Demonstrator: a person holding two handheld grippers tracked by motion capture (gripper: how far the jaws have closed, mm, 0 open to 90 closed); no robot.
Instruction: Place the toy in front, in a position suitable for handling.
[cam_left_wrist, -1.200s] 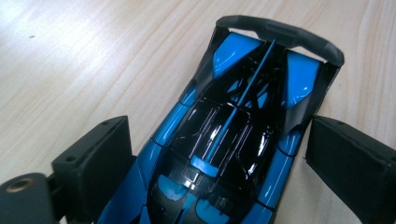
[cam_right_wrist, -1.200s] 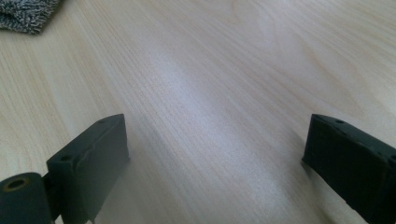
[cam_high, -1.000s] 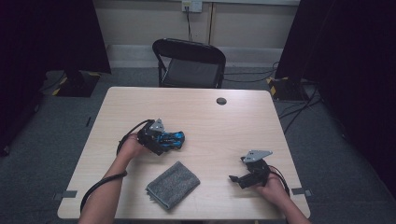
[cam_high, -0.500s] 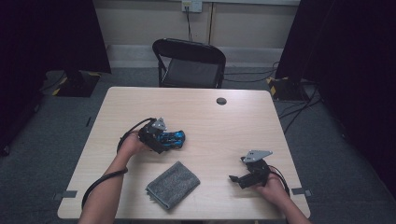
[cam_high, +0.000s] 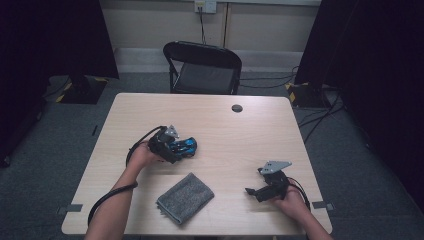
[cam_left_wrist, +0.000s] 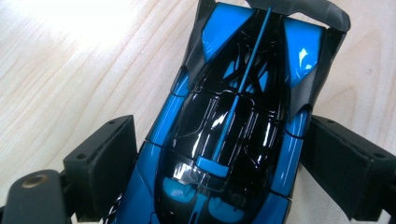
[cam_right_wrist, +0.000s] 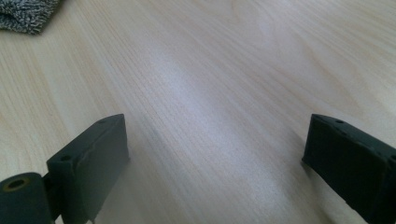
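A blue and black toy car (cam_high: 188, 145) lies on the wooden table (cam_high: 230, 135), left of centre. My left gripper (cam_high: 179, 149) is shut on it. In the left gripper view the two black jaws press the sides of the car (cam_left_wrist: 233, 116), whose rear wing points away from the left gripper (cam_left_wrist: 219, 154). My right gripper (cam_high: 252, 191) rests near the front right corner, open. Its jaws stand wide apart over bare wood in the right gripper view (cam_right_wrist: 217, 135). A grey cloth (cam_high: 185, 198) lies folded near the front edge between the two hands.
A small black round disc (cam_high: 237, 108) sits at the table's far side. Behind the table stands a black folding chair (cam_high: 202, 67). A corner of the grey cloth (cam_right_wrist: 23, 14) shows ahead and to the left of the right gripper. Cables run over the floor at the right.
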